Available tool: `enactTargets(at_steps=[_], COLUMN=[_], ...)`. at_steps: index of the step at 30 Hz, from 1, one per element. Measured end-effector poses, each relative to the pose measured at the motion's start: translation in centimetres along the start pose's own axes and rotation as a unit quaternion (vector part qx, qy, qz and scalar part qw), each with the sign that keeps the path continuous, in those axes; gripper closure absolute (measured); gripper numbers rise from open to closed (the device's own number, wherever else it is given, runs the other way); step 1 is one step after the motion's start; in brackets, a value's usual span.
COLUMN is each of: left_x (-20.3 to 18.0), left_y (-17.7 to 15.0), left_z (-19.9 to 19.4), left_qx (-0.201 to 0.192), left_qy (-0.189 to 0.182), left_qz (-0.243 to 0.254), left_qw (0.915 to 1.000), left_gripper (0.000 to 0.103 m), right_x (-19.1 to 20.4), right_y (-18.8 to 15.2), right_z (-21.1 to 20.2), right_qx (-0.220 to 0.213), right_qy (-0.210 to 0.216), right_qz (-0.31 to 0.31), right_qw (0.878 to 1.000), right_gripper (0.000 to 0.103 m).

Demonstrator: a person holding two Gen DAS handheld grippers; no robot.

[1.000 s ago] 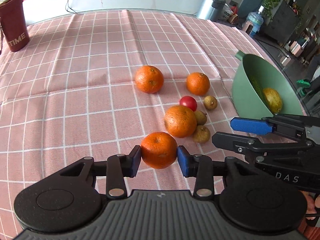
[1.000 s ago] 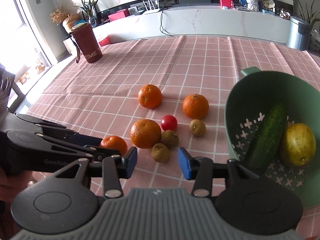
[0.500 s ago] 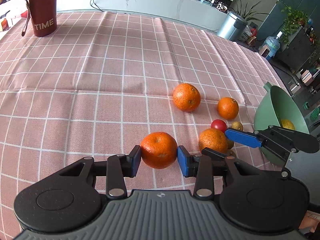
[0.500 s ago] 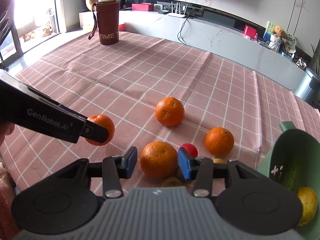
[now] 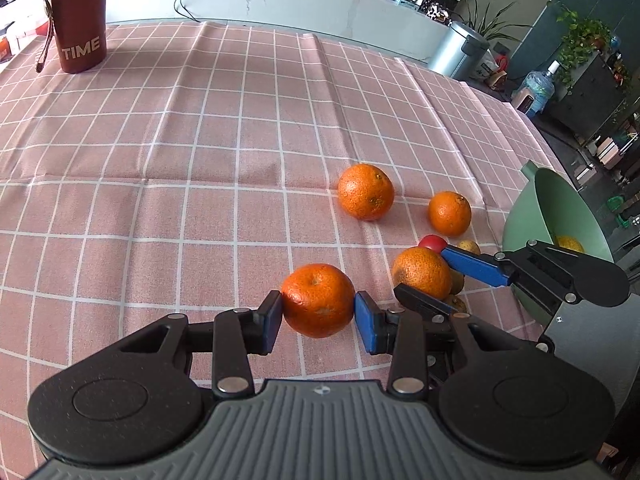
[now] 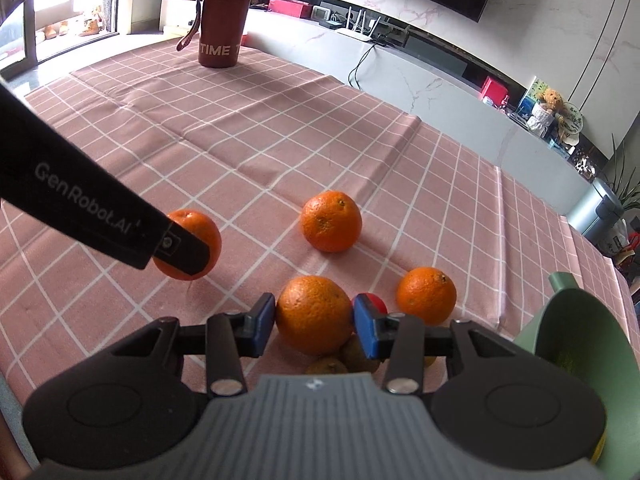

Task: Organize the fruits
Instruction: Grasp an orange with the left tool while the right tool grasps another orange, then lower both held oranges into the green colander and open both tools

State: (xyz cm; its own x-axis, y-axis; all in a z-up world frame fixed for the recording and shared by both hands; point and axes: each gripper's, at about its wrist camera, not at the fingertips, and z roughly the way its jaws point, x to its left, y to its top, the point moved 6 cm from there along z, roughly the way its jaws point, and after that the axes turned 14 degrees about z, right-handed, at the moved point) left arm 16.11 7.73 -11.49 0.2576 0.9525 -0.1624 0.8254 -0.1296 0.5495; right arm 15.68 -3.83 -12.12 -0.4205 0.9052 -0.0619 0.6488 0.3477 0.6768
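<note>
My left gripper [image 5: 318, 316] is shut on an orange [image 5: 318, 296], held just above the pink checked cloth [image 5: 200, 160]. To its right, my right gripper [image 6: 314, 320] has its jaws closing on a larger orange [image 6: 314, 312], and both blue pads touch its sides. That orange [image 5: 422, 272] rests against a red tomato [image 5: 432, 243] and small brown fruits [image 6: 326, 367]. Two more oranges [image 5: 366, 191] [image 5: 449, 213] lie loose farther back. In the right wrist view the left gripper's fingers [image 6: 180, 246] partly cover its orange [image 6: 206, 232].
A green bowl [image 5: 520, 220] [image 6: 576, 320] stands at the right edge of the table with a yellow fruit [image 5: 570, 243] inside. A maroon tumbler [image 5: 80, 20] [image 6: 222, 20] marked TIME stands at the far left. A counter runs behind the table.
My right gripper moved left from over the small brown fruits and rolled, and its jaws narrowed around the larger orange. The left gripper shifted a little with its orange.
</note>
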Motion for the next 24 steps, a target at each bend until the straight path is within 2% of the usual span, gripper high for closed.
enactTargets(at_steps=[6, 14, 20, 24], left_x=[-0.4, -2.8, -6.7, -10.2], left_y=[0.3, 1.8, 3.4, 4.9], left_z=[-0.7, -3.3, -5.0, -5.5], left_qx=[-0.008, -0.032, -0.047, -0.057], left_qy=[0.008, 0.007, -0.021, -0.042], left_qz=[-0.007, -0.002, 0.017, 0.043], left_qw=[0.9999, 0.9994, 0.9985, 0.9966], left_gripper=[0.059, 0.059, 0.059, 0.059], right_x=[-0.1, -3.2, -6.3, -9.1], right_y=[0.6, 1.9, 2.1, 1.6], right_z=[-1.7, -5.7, -9.4, -11.7], right_qx=[-0.017, -0.008, -0.001, -0.001], right_qy=[0.014, 0.07, 0.101, 0.102], right_qz=[0.016, 0.122, 0.166, 0.176], right_qw=[1.0, 0.99, 0.981, 0.979], right_gripper=[0.065, 0.065, 0.065, 0.065])
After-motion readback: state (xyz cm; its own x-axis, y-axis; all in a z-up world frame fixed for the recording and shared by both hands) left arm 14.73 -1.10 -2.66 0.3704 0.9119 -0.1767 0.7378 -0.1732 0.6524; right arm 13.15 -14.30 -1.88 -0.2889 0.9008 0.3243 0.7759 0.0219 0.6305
